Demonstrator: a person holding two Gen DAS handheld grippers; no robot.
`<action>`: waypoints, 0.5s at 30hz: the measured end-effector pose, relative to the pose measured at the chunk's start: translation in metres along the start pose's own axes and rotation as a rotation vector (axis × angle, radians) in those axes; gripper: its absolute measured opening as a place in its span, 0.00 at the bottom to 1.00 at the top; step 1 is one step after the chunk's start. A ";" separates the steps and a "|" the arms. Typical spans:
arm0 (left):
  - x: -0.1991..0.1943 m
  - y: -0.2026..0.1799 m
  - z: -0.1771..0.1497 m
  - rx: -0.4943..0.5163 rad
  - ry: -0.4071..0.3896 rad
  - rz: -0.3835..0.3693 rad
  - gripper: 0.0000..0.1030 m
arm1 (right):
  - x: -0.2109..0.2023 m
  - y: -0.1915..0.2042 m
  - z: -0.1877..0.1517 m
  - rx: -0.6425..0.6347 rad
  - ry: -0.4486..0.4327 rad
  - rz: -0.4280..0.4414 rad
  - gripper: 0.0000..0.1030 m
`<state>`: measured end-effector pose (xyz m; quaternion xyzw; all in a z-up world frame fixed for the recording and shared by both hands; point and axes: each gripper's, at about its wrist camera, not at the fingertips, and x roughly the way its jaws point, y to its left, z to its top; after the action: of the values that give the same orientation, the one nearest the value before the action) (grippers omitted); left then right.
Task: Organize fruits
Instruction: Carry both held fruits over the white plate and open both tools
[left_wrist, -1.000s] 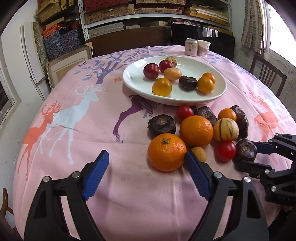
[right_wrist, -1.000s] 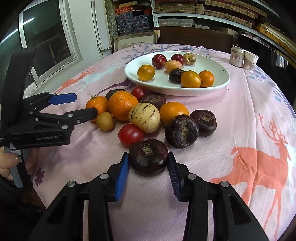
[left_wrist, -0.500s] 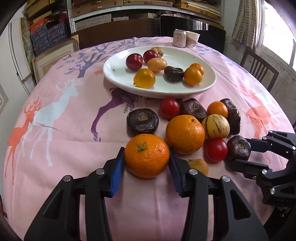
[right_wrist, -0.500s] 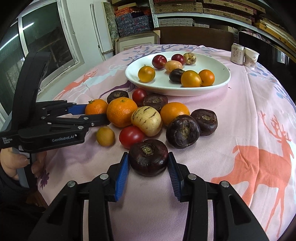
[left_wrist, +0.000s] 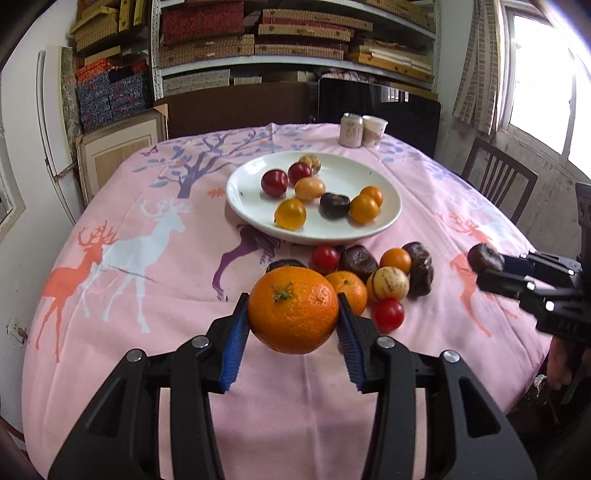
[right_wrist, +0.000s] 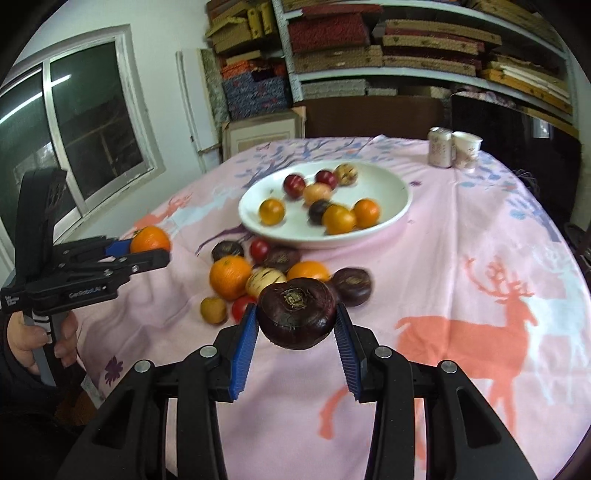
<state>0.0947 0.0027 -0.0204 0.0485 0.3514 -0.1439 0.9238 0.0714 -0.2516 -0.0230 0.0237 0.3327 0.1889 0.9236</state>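
Note:
My left gripper (left_wrist: 292, 325) is shut on a large orange (left_wrist: 293, 311) and holds it above the pink tablecloth; it also shows in the right wrist view (right_wrist: 149, 240). My right gripper (right_wrist: 296, 325) is shut on a dark purple fruit (right_wrist: 297, 313), lifted off the cloth, seen at the right of the left wrist view (left_wrist: 484, 257). A white plate (left_wrist: 388, 218) in the middle of the table holds several small fruits. A loose cluster of fruits (left_wrist: 384, 284) lies on the cloth in front of the plate.
A can (left_wrist: 351, 130) and a paper cup (left_wrist: 374, 131) stand at the far table edge. A dark chair (left_wrist: 495, 184) stands at the right. Shelves with boxes fill the back wall. A window is at the right.
Both grippers have lifted their fruit off the table: the left with the orange it closed on, the right with the dark purple fruit. Both cameras now sit higher.

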 end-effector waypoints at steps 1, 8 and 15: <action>-0.001 -0.001 0.002 0.002 -0.004 -0.007 0.43 | -0.004 -0.005 0.004 0.007 -0.010 -0.013 0.41; 0.027 -0.008 0.044 0.008 0.019 -0.060 0.43 | 0.003 -0.031 0.058 0.027 -0.033 -0.047 0.41; 0.098 0.008 0.103 -0.021 0.079 -0.048 0.43 | 0.065 -0.050 0.118 0.043 0.011 -0.050 0.41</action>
<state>0.2318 -0.0323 -0.0087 0.0359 0.3900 -0.1605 0.9060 0.2080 -0.2647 0.0206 0.0344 0.3421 0.1588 0.9255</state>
